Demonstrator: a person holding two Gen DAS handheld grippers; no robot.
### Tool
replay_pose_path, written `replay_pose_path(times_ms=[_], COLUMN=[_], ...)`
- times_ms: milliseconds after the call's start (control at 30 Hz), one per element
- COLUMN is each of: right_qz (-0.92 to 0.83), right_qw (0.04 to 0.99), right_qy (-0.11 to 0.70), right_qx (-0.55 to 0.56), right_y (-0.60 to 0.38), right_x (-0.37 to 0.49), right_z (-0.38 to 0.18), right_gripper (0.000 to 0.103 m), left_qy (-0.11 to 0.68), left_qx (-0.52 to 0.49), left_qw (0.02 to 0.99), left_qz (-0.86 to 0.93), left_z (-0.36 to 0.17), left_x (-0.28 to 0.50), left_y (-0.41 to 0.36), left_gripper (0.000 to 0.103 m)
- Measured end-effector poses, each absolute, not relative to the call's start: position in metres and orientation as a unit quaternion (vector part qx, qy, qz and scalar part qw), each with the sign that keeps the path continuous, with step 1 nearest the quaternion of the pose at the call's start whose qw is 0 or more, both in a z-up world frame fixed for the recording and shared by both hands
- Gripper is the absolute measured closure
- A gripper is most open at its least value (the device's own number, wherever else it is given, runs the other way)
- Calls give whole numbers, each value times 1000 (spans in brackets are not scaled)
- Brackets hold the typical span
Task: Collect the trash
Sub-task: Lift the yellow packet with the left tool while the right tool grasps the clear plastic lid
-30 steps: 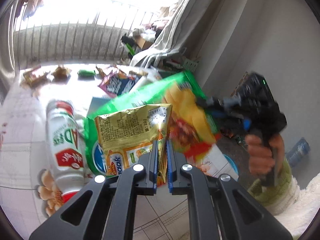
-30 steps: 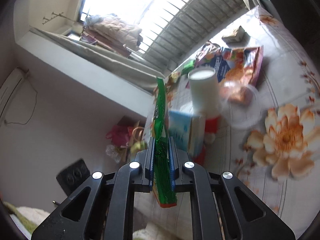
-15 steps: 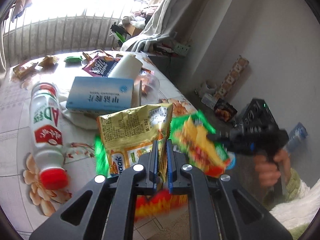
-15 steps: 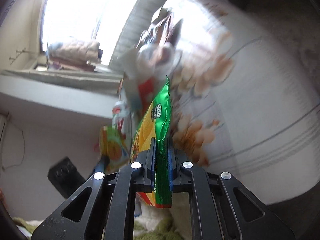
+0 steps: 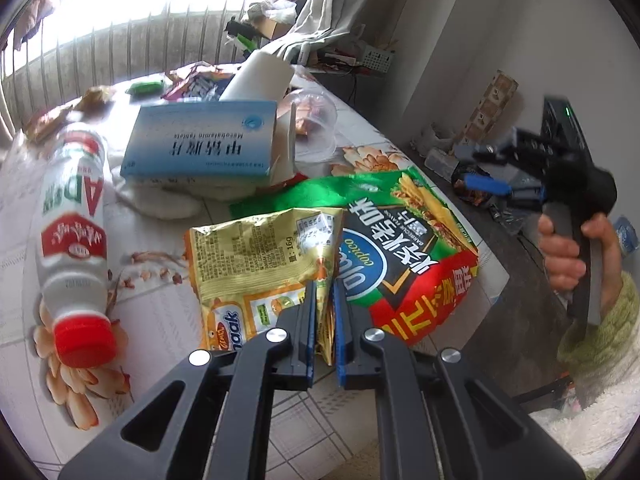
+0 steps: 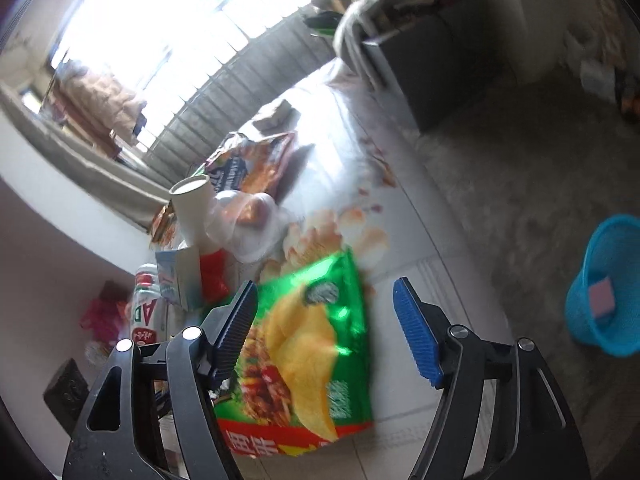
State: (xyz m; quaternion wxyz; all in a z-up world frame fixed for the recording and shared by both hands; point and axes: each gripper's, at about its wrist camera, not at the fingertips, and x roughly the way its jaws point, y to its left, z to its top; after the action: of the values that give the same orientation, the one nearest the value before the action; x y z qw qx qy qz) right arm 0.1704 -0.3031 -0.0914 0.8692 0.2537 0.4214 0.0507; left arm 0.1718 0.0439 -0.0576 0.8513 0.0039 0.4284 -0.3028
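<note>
**Now: one packet held, one lying loose on the bench**

Left wrist view: the left gripper (image 5: 323, 320) has its jaws pinched narrow on a yellow snack packet (image 5: 260, 260), low centre, printed "16g". Just right lies the green chip bag (image 5: 400, 248), marked "copico". Far left, a bottle (image 5: 74, 240) reads "AD".

Right wrist view: the right gripper (image 6: 326, 336) hangs with jaws wide over the green chip bag (image 6: 312, 360). A blue bin (image 6: 608, 292) stands at the right edge; carry packets over it before letting go.

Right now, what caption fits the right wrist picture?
Open right gripper above the green chip bag lying on the floral table.
</note>
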Motion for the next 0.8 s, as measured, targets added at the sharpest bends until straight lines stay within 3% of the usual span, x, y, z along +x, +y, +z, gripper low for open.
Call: replay_pose_path(times_ms=[300, 700, 800], right_qz=[130, 146, 143], right_qw=[895, 880, 877], right_qy=[402, 451, 460], right_qx=[146, 12, 7], right_y=[-231, -176, -174], right_x=[236, 307, 311], right_z=[-71, -107, -115], right_gripper=[30, 30, 36], left_qy=[401, 402, 403], left_qx=[21, -3, 0], left_qw=[863, 859, 857], left_qz=[-306, -317, -320], left_z=[-43, -41, -43], left_x=[170, 181, 181], left_y=[39, 43, 43], left_gripper=[96, 96, 96])
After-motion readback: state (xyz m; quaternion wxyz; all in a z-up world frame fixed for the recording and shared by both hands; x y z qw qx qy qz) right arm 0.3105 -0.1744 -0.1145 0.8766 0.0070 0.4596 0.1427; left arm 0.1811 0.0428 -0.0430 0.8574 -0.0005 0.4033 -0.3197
